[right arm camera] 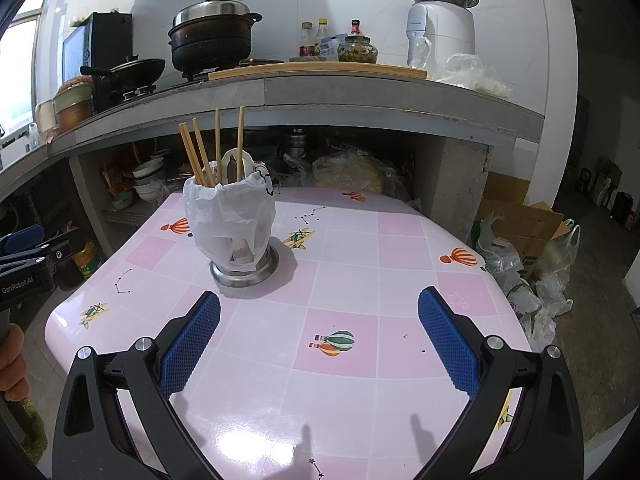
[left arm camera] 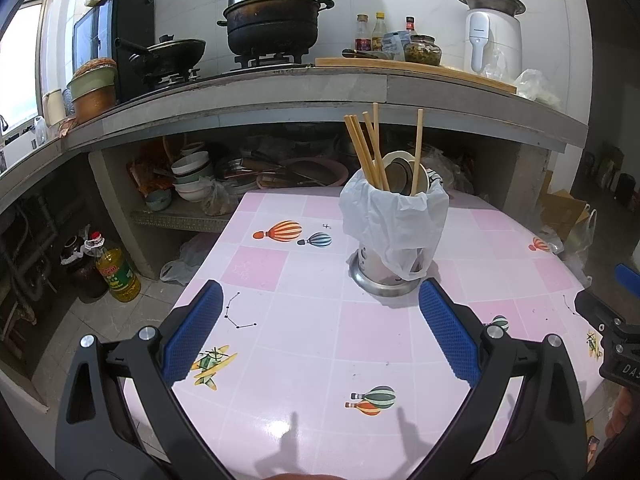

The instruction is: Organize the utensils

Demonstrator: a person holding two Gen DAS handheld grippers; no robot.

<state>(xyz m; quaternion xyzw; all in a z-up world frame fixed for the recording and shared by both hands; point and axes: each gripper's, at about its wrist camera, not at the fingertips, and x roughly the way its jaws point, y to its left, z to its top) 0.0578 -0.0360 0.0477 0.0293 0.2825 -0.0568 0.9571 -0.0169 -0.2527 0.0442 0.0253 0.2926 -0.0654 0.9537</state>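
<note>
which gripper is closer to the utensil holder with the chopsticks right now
Left. The left gripper sits open just in front of the utensil holder, its right finger almost at the base. The right gripper, also open, hangs further back and off to the holder's right.

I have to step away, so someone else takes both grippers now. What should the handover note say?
Left gripper: open, empty, above the table.
Right gripper: open, empty, above the table.
Utensil holder, wrapped in a white plastic bag, stands on the pink table.
Done: chopsticks and spoons stand in the holder.
Left: no loose utensils visible on the table; check out of view.
</note>
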